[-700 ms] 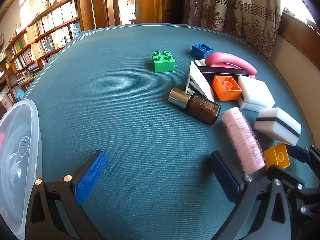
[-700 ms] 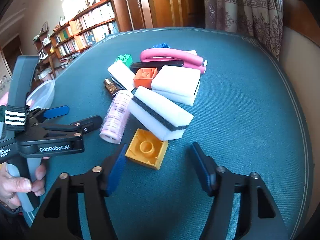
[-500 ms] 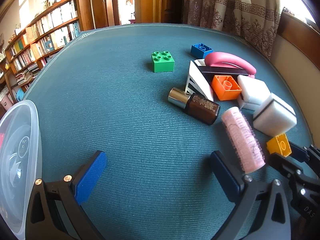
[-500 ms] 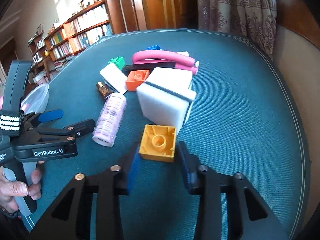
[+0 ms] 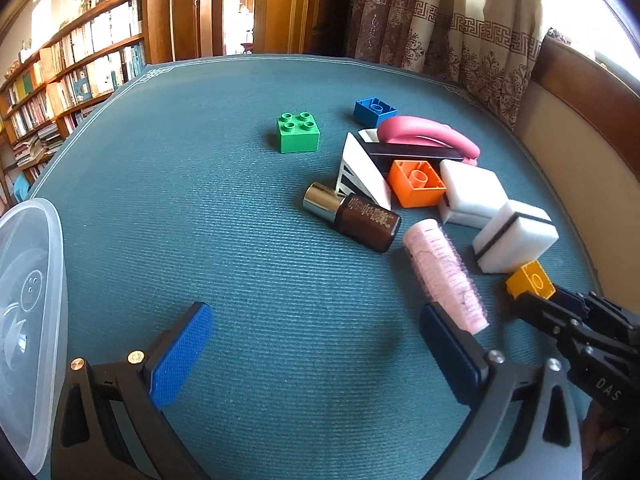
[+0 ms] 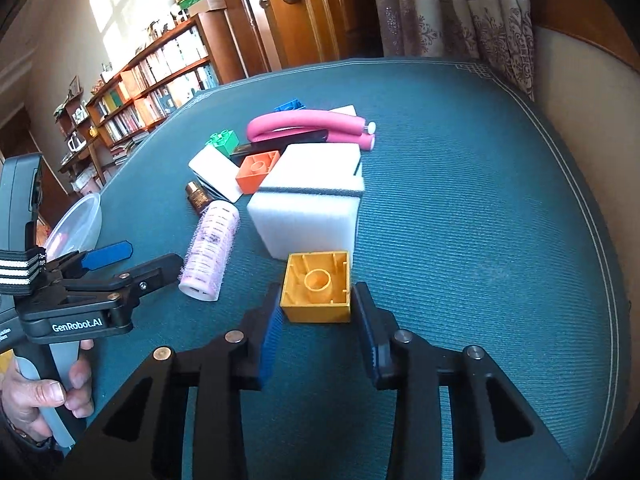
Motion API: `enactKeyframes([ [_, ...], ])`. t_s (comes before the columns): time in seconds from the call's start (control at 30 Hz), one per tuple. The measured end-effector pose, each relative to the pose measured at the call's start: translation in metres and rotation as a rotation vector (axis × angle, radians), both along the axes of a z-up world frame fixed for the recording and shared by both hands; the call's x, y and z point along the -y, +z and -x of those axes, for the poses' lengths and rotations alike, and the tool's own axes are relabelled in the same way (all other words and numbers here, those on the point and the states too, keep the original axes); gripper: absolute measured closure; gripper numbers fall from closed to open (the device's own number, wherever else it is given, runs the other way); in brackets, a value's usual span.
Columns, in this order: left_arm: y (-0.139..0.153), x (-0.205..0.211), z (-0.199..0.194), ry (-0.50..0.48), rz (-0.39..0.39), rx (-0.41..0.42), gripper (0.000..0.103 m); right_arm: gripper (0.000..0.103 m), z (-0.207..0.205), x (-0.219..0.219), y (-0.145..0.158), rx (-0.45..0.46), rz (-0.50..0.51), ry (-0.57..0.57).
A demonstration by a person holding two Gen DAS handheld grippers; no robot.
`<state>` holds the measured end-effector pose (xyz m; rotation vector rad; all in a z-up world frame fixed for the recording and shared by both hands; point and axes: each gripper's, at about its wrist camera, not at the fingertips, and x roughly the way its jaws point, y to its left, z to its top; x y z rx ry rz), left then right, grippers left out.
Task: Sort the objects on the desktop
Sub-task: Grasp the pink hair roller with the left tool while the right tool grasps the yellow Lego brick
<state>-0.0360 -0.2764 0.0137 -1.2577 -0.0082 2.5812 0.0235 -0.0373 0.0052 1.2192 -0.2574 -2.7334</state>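
At the far left a clear plastic container (image 5: 28,320) sits on the teal surface (image 5: 200,208). Beside it a person's hand (image 6: 44,392) grips the handle of the left gripper (image 5: 316,352), which hovers level over bare cloth with its blue pads spread wide and nothing between them. Ahead of it lie a green brick (image 5: 299,132) standing apart, a brown bottle (image 5: 354,216) on its side, a pink hair roller (image 5: 444,272) just beside the gripper's right finger, an orange brick (image 5: 418,182), a blue brick (image 5: 374,111), a pink foam rod (image 5: 428,136) and two white sponges (image 5: 514,236). Furthest right, the right gripper (image 6: 316,320) reaches in low and is clamped on the yellow brick (image 6: 318,286), which sits hollow side up between the pads, touching the nearer sponge. Less than a second ago those fingers stood wide apart around the brick; they have since closed, and the brick now sits squarer between them. The black-striped sponge that lay flat has been tipped up onto its edge. The left gripper has hardly moved.
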Motion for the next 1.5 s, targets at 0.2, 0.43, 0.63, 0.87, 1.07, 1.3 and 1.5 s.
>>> enactKeyframes([
  [0.2, 0.006, -0.023, 0.000, -0.052, -0.004, -0.005, 0.000, 0.066, -0.006, -0.005, 0.001, -0.010, -0.016, -0.023],
  [0.43, 0.011, -0.042, 0.004, -0.095, -0.024, 0.011, 0.000, 0.066, -0.009, -0.011, 0.002, -0.019, -0.016, -0.049],
  [0.63, 0.010, -0.058, 0.008, -0.137, -0.062, 0.051, 0.000, 0.066, -0.014, -0.023, 0.003, -0.023, -0.015, -0.081],
  [0.87, 0.003, -0.075, 0.010, -0.157, -0.028, 0.030, 0.013, 0.065, -0.017, -0.025, 0.003, -0.027, -0.021, -0.091],
  [1.07, 0.005, -0.070, 0.007, -0.166, -0.013, -0.014, 0.033, 0.066, -0.018, -0.022, 0.005, -0.039, -0.041, -0.084],
  [1.3, 0.006, -0.069, -0.004, -0.222, -0.033, -0.033, 0.055, 0.066, -0.019, -0.023, 0.006, -0.043, -0.045, -0.092],
  [1.5, 0.006, -0.065, -0.005, -0.230, -0.065, -0.018, 0.055, 0.066, -0.019, -0.023, 0.007, -0.046, -0.048, -0.092],
])
